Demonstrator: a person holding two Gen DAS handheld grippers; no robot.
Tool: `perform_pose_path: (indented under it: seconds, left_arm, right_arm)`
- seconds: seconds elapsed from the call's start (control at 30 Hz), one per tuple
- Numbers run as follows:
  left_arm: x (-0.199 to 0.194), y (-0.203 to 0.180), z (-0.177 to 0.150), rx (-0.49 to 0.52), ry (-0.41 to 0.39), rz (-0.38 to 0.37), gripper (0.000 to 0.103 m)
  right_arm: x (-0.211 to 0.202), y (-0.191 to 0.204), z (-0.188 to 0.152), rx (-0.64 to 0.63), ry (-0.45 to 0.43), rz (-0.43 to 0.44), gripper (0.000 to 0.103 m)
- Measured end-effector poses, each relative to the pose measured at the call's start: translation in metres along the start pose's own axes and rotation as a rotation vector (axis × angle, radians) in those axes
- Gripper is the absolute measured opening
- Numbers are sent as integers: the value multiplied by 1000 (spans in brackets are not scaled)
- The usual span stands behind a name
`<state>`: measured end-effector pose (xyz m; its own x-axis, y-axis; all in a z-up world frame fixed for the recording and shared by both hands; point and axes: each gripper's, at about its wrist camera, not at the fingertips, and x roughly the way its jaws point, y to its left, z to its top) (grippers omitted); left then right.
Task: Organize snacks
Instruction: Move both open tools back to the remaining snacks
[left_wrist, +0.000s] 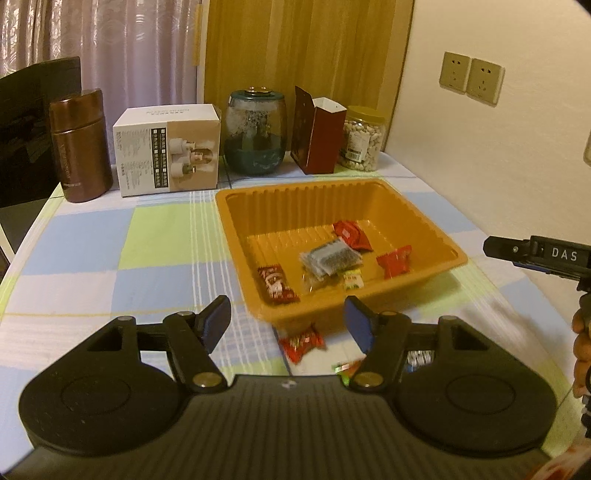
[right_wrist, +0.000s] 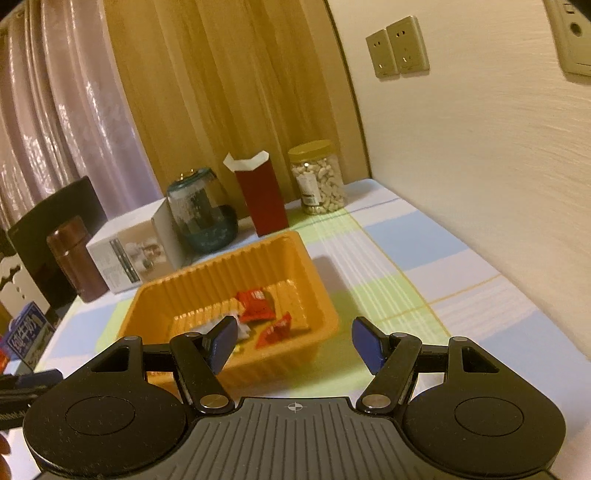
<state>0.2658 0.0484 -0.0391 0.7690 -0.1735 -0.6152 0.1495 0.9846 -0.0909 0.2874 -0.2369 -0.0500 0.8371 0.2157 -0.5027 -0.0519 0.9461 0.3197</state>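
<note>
The left gripper is hanging with its jaws parted and nothing between them, just above a red snack lying on the worktop beside the near wall of the tray. A green-and-orange sweet is peeking out by the right finger, and a silvery wrapper is showing behind it. The right gripper is likewise standing open and empty, pointing over the tray's near corner from the other side. Inside the tray, several wrapped snacks are already lying loose: red ones, a grey packet and a small green one. The step in hand looks like fetching the red snack still outside. To do it well, the left gripper should be dropping straight over the wrapper's middle, closing on its body rather than a crimped end, lifting clear of the tray's rim before moving in, and releasing low so nothing is bouncing out. The other gripper should be keeping off the tray.
</note>
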Motion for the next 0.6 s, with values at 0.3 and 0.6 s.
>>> perform_pose_path:
  seconds: [0.3, 0.6]
  left_arm:
    - [-7, 4, -32, 32, 57, 18, 64]
    - [-3, 13, -46, 36, 90, 36, 64]
  right_arm:
    - [-19, -10, -40, -42, 75, -14, 69]
    - [-21, 12, -85, -105, 162, 40, 69]
